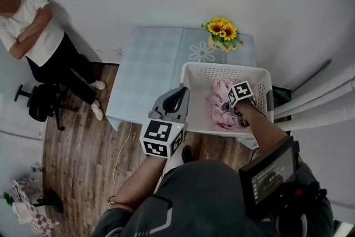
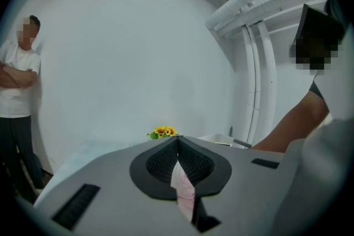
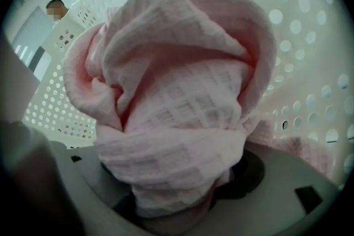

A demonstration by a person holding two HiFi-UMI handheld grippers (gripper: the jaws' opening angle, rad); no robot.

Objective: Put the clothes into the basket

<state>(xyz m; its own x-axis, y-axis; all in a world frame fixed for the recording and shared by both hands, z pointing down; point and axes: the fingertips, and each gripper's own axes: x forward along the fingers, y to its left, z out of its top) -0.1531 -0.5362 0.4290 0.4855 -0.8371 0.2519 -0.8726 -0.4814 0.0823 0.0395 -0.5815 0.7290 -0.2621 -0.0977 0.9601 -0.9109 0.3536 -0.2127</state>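
Placing step: right gripper (image 1: pixel 239 114), clamped on pink waffle cloth (image 3: pixel 177 91), is low by the laundry basket's (image 1: pixel 222 66) right wall; left gripper (image 2: pixel 177 143) pinches a pink strip (image 2: pixel 182 188); next, likely, opening to release.

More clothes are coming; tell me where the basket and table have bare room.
Free: the left part of the basket, between its left wall and the pink cloth; the tablecloth left of and behind the basket, short of the sunflower pot. Crowded: the basket's right half, with the cloth and the right gripper.
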